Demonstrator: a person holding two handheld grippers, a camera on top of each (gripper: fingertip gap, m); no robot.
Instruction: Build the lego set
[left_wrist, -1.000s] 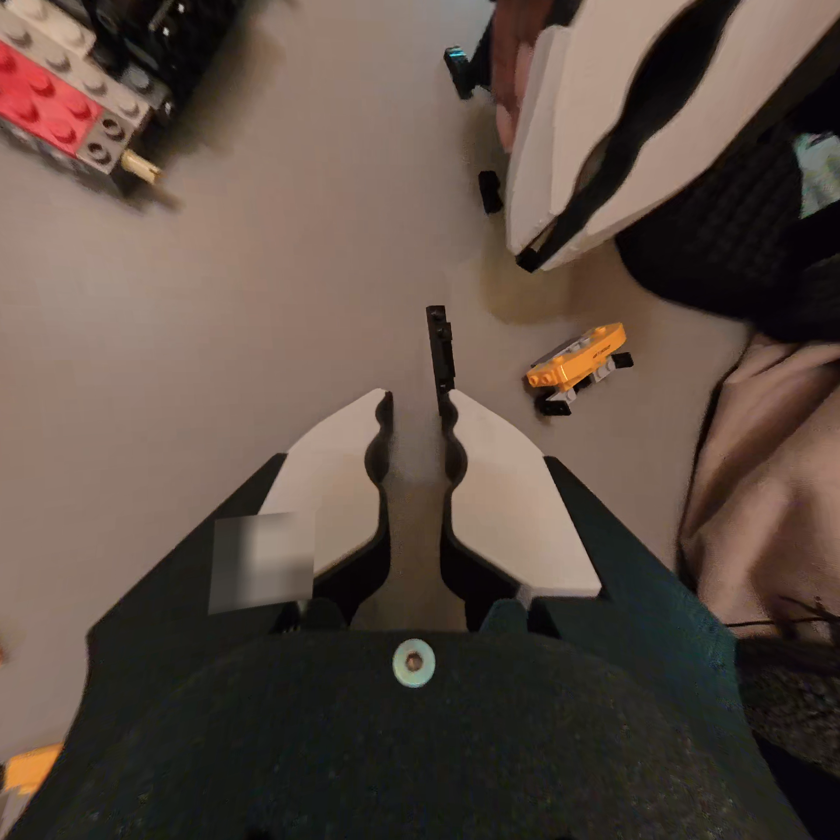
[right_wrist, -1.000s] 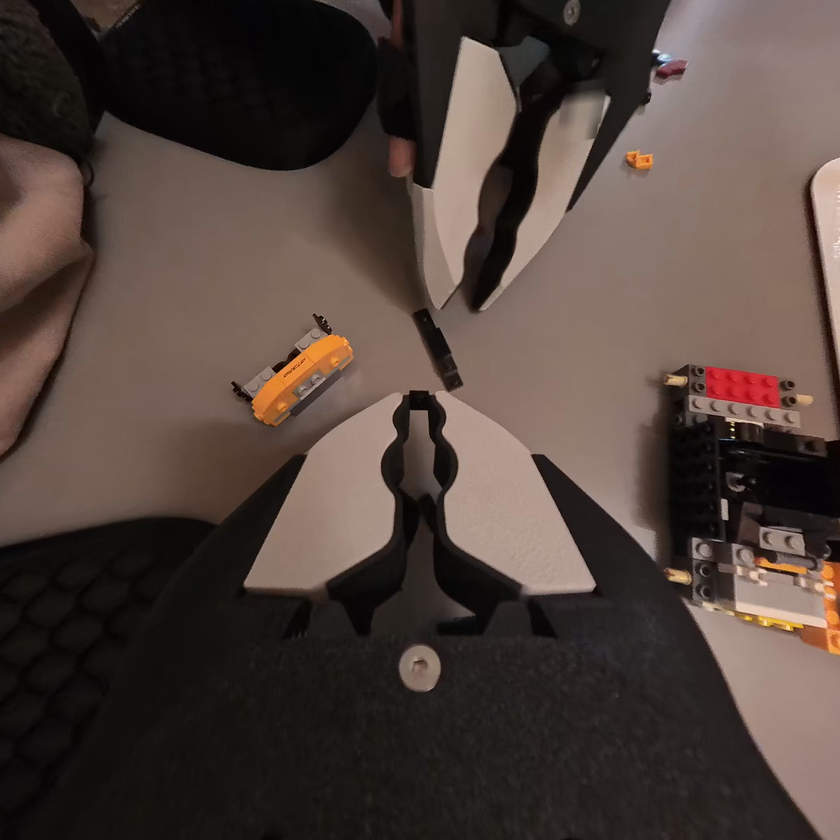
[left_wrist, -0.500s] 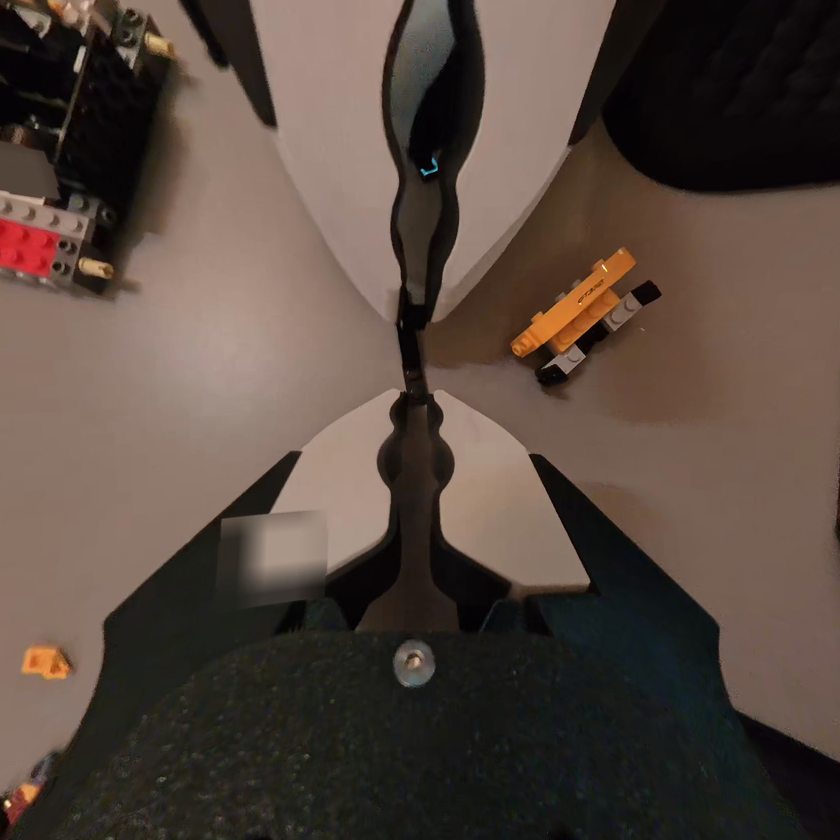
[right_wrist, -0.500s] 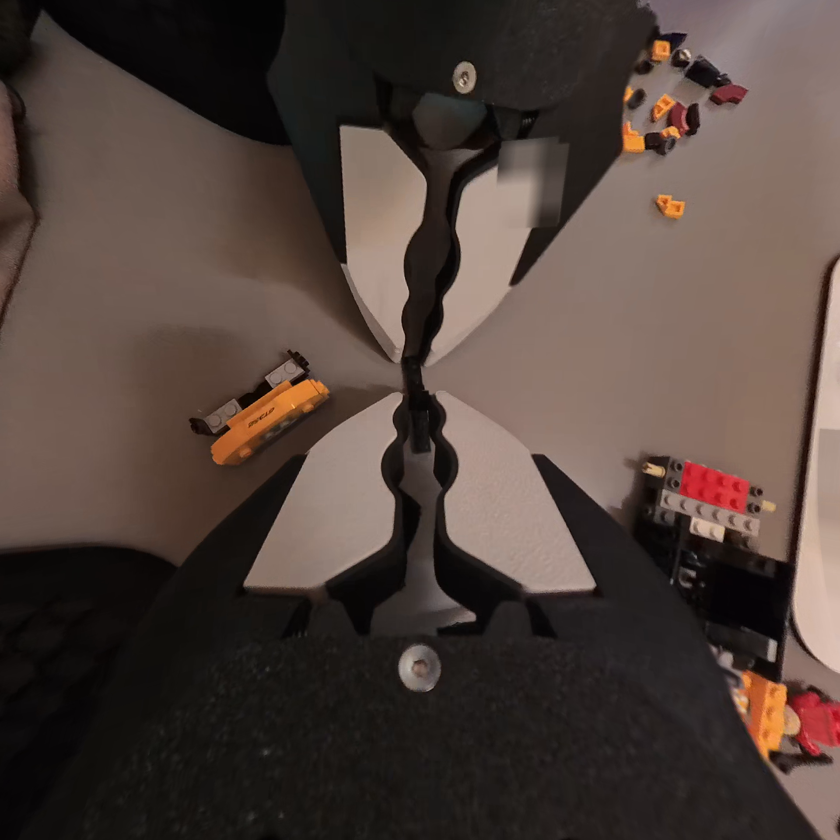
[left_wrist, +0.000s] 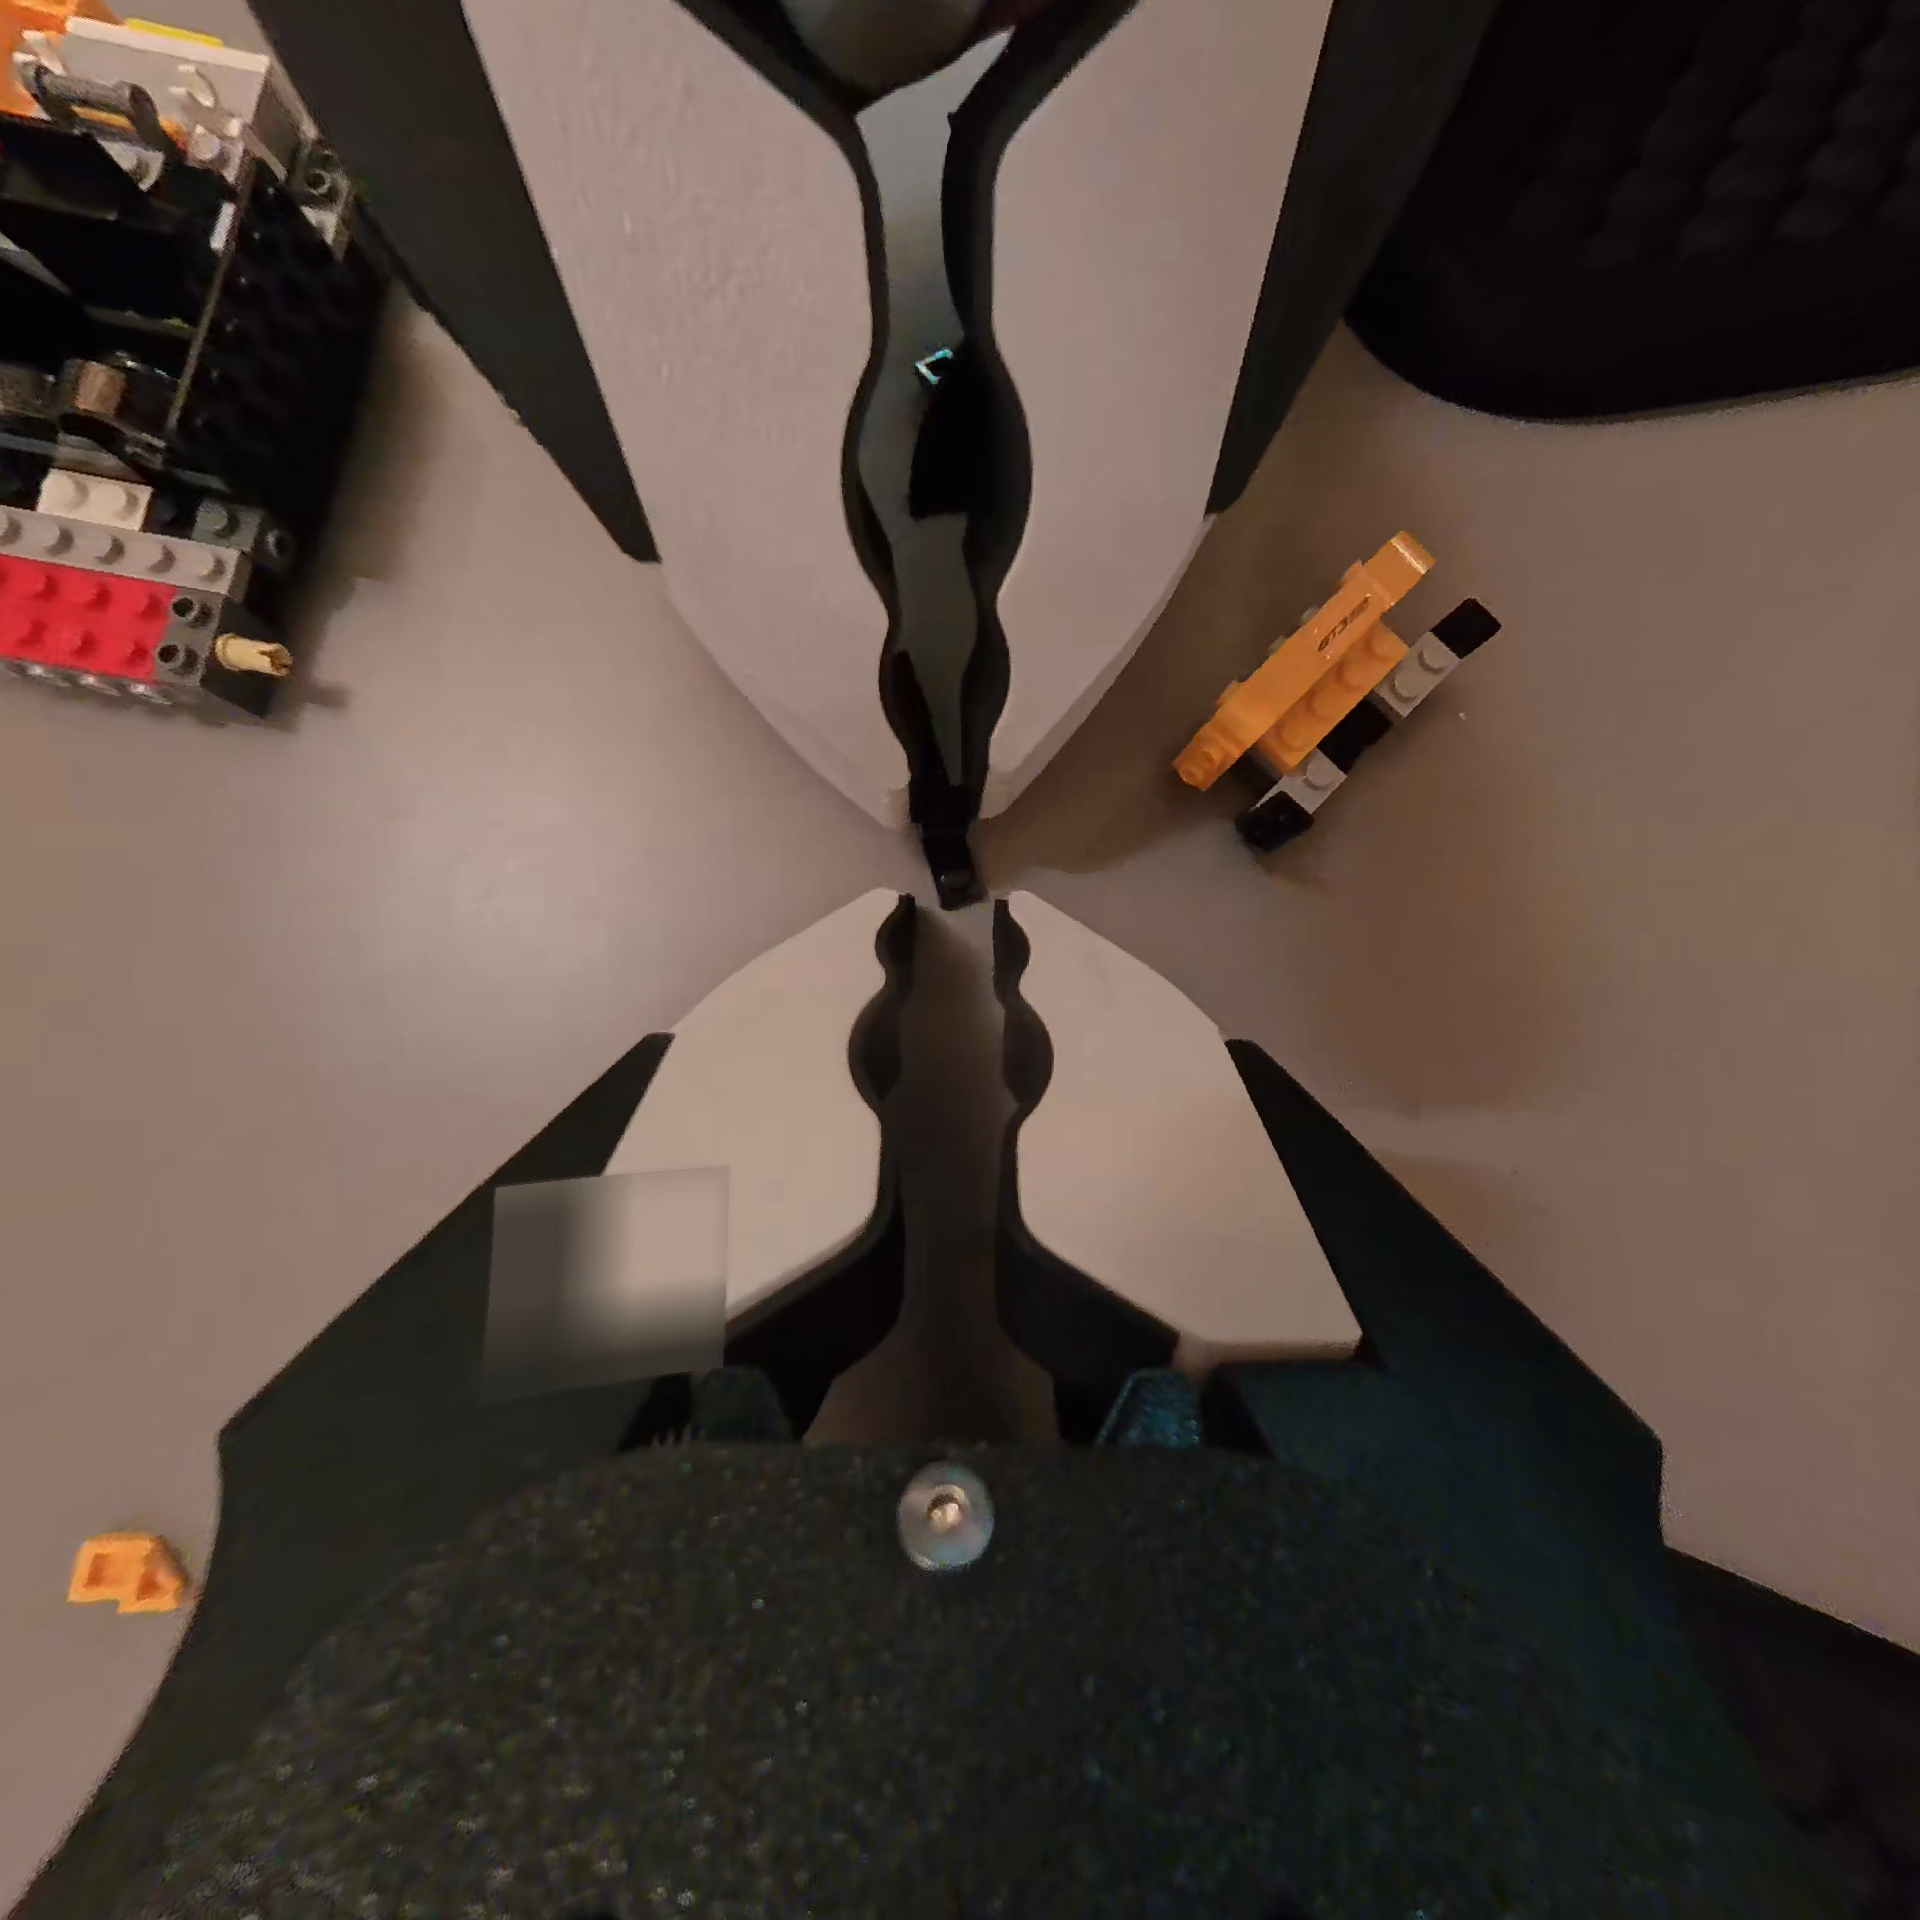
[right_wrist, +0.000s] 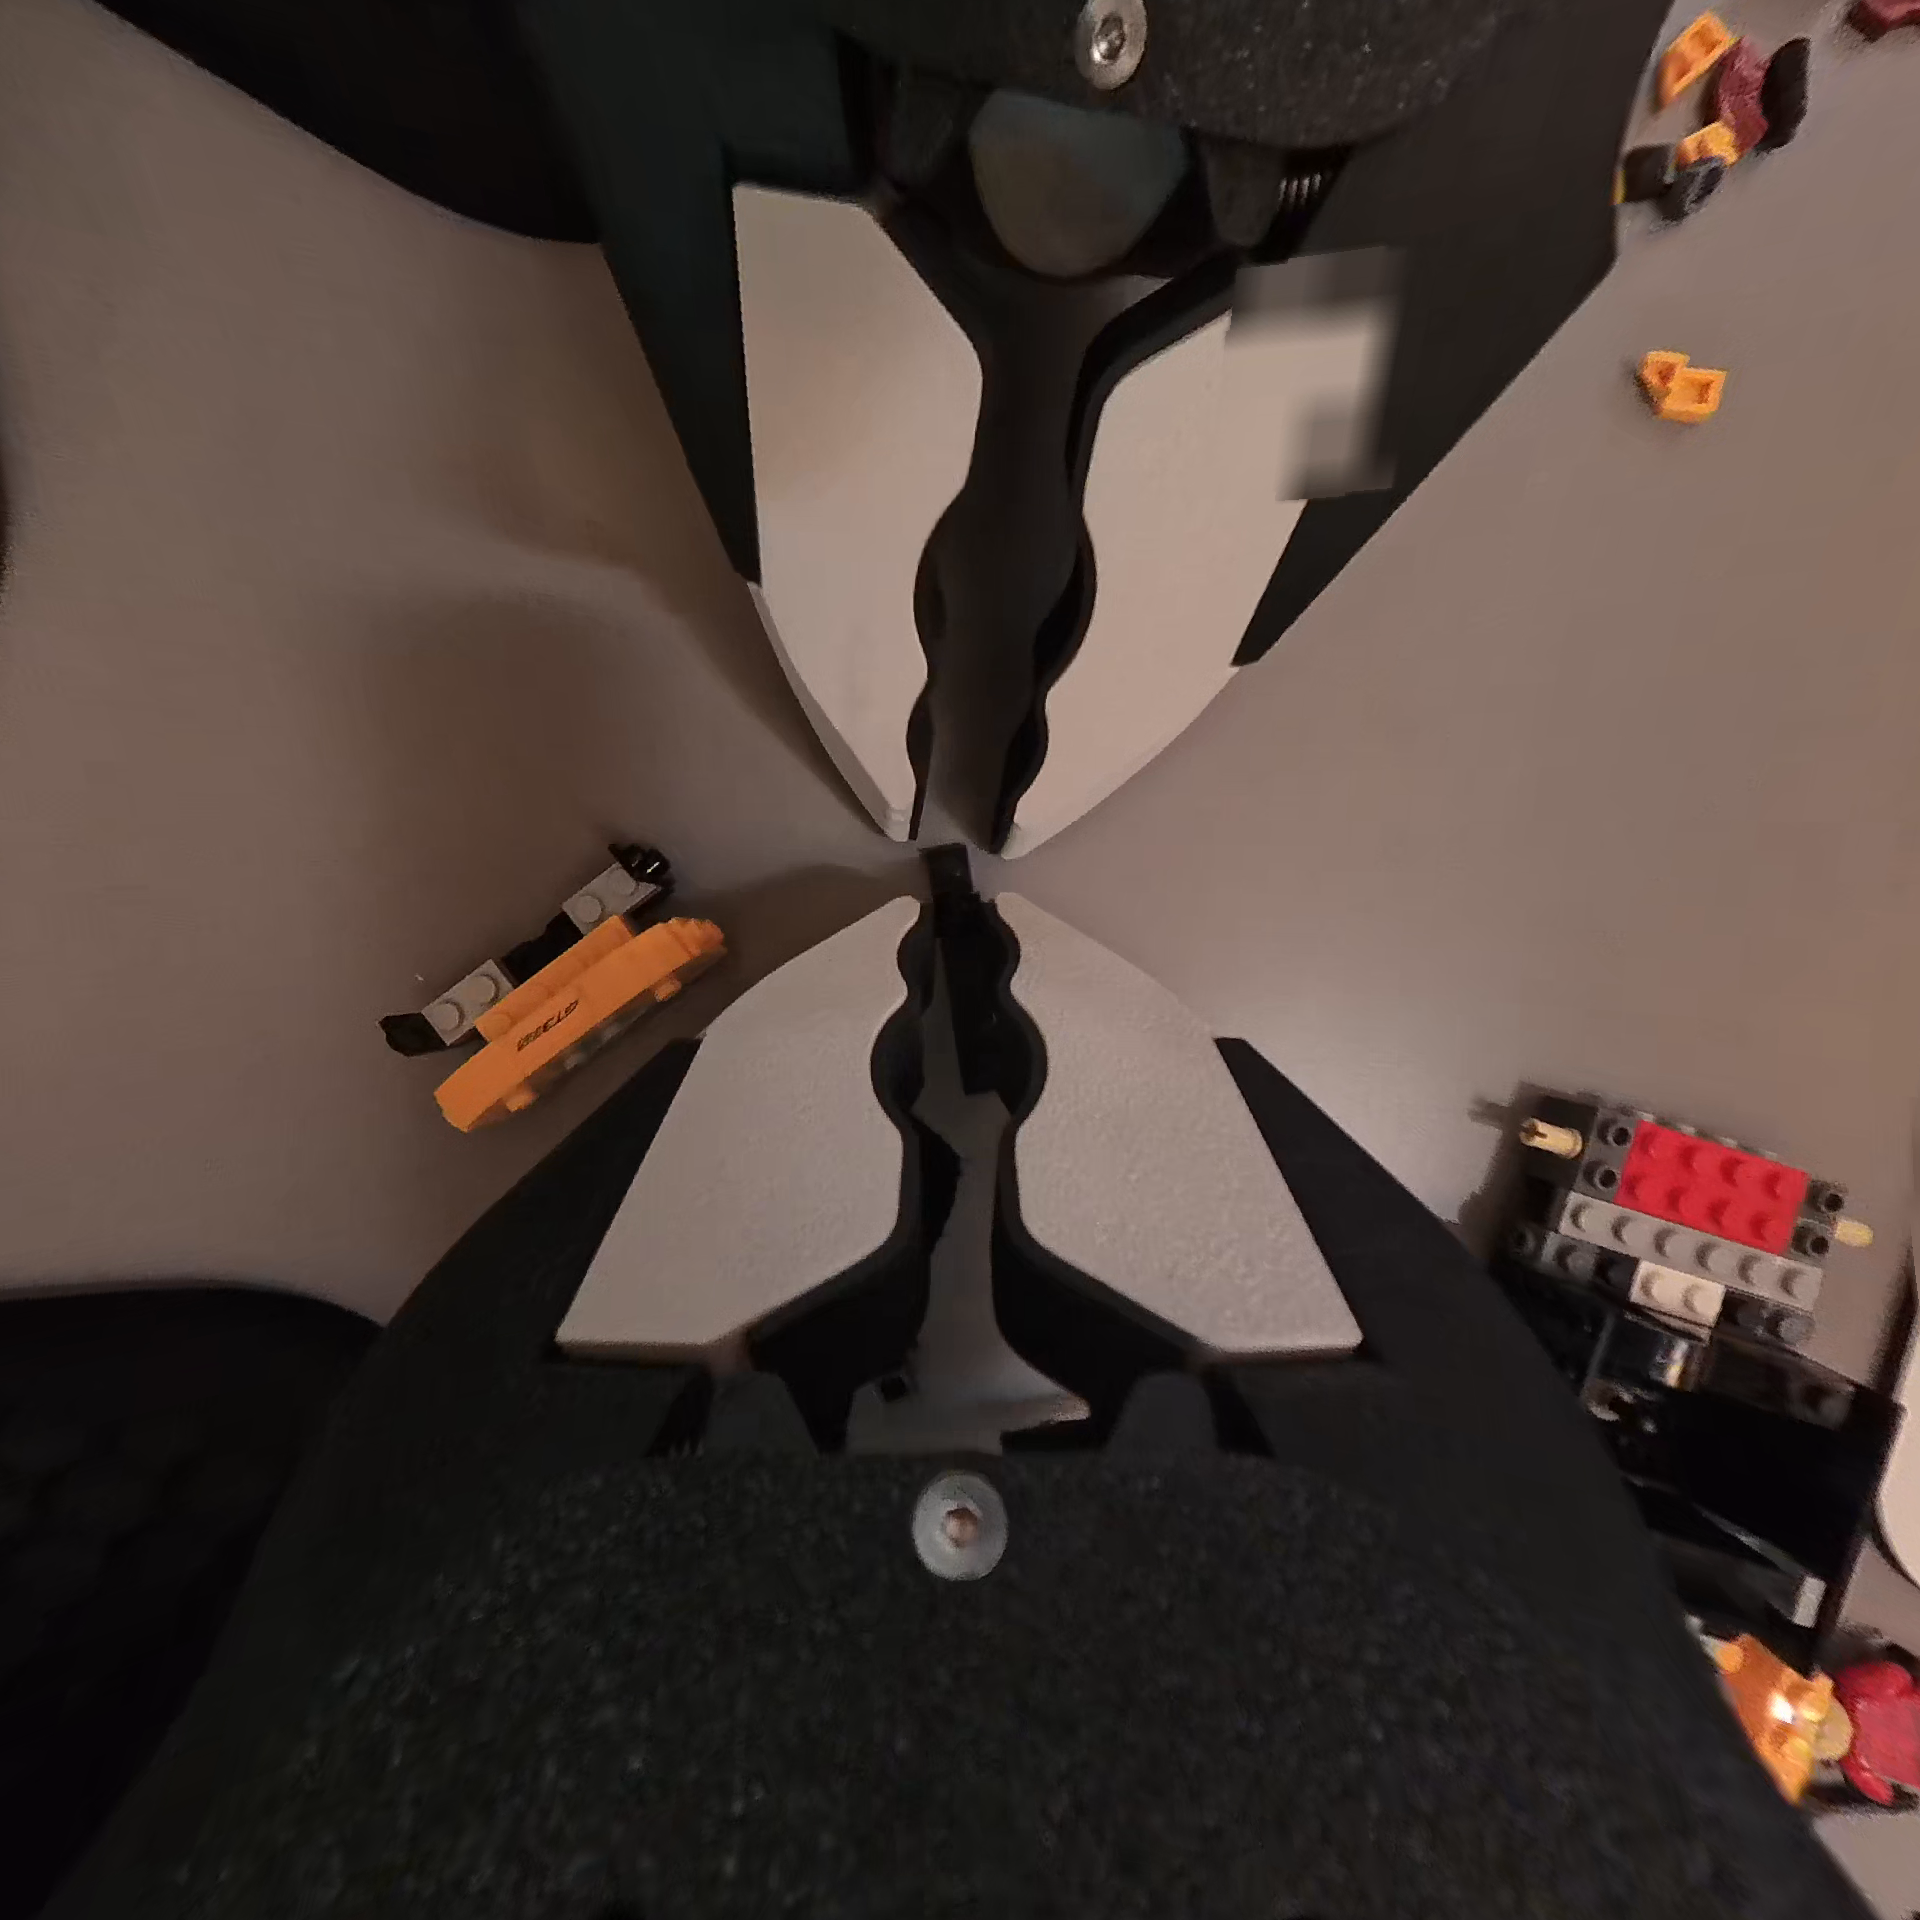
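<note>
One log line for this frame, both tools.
left tool: open, tips at piece | right tool: shut on thin black lego piece | orange-grey lego subassembly: on table

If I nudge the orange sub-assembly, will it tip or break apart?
The orange sub-assembly already rests tilted on its grey and black plates, so it would probably rock. Being several joined bricks, it likely slides whole, though the thin black end pieces could pop off.
</note>
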